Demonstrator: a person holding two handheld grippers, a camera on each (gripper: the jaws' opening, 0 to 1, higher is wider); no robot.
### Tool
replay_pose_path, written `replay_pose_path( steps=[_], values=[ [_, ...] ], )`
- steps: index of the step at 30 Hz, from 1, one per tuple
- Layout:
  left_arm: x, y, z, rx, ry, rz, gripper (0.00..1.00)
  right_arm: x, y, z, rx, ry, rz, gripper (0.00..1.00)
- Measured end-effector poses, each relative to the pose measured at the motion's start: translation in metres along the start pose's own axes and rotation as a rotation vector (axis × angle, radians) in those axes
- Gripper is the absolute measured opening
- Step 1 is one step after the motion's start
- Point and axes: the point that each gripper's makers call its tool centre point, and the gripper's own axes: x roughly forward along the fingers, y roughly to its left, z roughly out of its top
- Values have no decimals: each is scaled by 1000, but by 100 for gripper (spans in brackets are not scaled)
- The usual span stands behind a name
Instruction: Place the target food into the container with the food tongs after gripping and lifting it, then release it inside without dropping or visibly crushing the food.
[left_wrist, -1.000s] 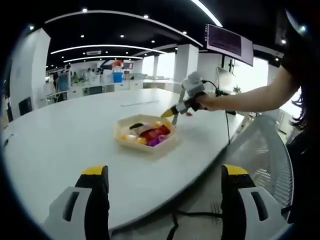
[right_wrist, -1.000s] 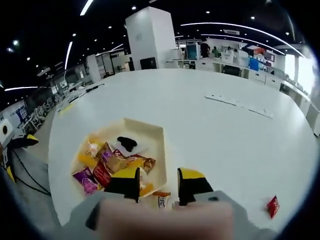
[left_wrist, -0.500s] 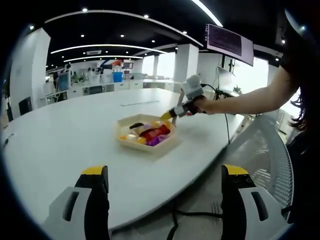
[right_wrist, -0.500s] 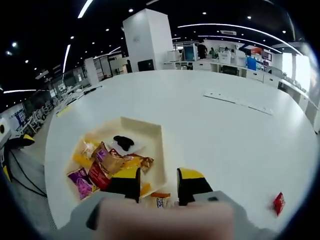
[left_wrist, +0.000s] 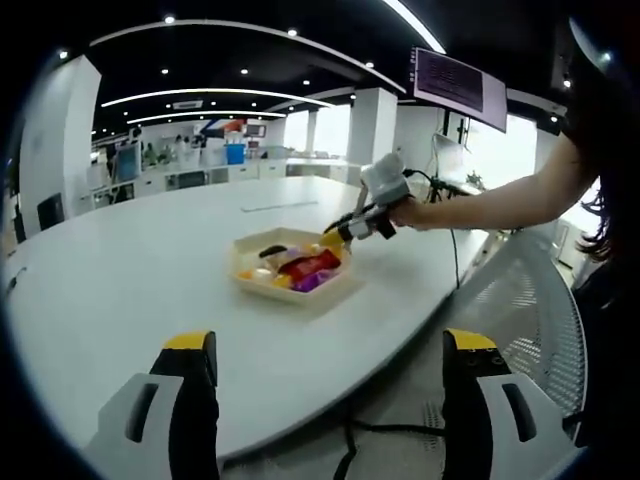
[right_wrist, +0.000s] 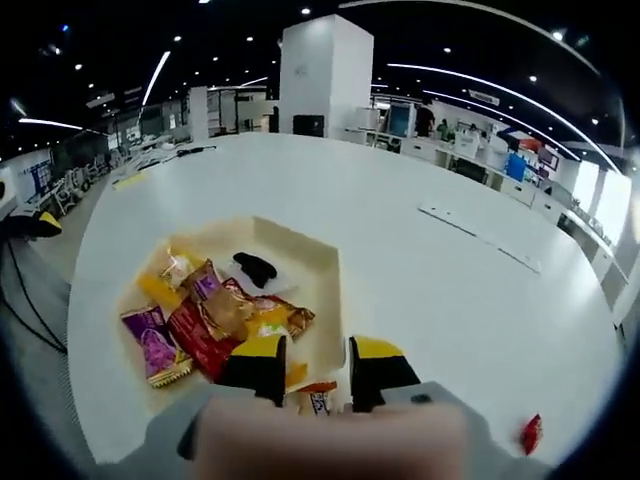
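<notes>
- The left gripper (left_wrist: 320, 400) hangs low at the near edge of the white table (left_wrist: 130, 280), its yellow-tipped jaws spread wide with nothing between them.
- In the left gripper view, the tray (left_wrist: 290, 268) sits toward the table's middle, full of bright packets.
- A person's arm (left_wrist: 500, 200) reaches in from the right of that view, holding the right gripper (left_wrist: 345, 232) at the tray's far right corner.
- In the right gripper view, the right gripper (right_wrist: 312, 362) has its jaws drawn near together on a small orange-and-white snack (right_wrist: 314, 395), which sits between them, just at the tray's (right_wrist: 325, 300) near rim.
- Whether tongs are held there I cannot tell.
- Inside the tray lie a purple packet (right_wrist: 148, 340), a red packet (right_wrist: 200, 338), brown and yellow wrappers (right_wrist: 255, 318) and a dark item (right_wrist: 255, 268) on white paper.
- A small red packet (right_wrist: 530, 434) lies on the table, well apart from the tray, to the right in the right gripper view.
</notes>
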Motion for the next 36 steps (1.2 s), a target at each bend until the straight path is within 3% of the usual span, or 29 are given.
replay_pose_path(
  steps=[16,26,36],
  values=[
    [0,0,0,-1,0,1,91,-18,-18,2,55,0,-14,22],
    [0,0,1,-1,-2,3,90,-35,-23,20,66,-8,-17,22],
    [-1,0,2,-2,-11,1,90,-54,-17,49,9,-31,-1,22]
  ],
)
